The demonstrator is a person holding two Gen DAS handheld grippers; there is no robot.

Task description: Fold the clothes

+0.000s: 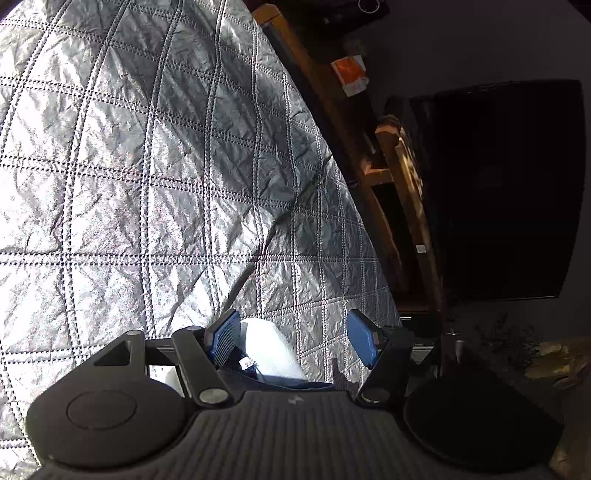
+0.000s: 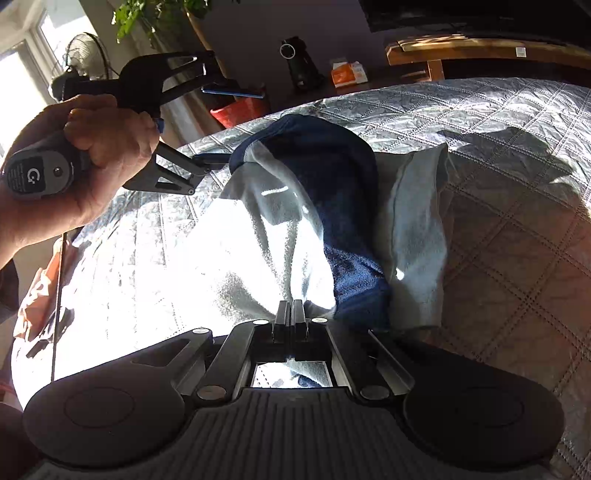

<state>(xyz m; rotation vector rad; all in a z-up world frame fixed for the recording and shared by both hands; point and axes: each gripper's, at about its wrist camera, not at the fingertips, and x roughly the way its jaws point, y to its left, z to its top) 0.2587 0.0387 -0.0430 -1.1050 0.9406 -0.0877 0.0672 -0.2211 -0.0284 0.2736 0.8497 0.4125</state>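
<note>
On the quilt (image 2: 517,229), right hand-held gripper (image 2: 291,314) pinches the garment (image 2: 325,192) — left hand-held gripper (image 1: 295,338) spread wide.

A home bedroom: quilted bedspread (image 2: 480,122), houseplant (image 2: 155,14), fan (image 2: 86,55).

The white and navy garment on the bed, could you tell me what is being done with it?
A person is folding the white and navy garment on a grey quilted bedspread, with a handheld gripper in each hand. The right gripper is shut on the near white edge of the cloth. The left gripper, held in the person's hand, is open, its lower finger at the far navy edge. The garment lies bunched, not yet a neat fold.
</note>
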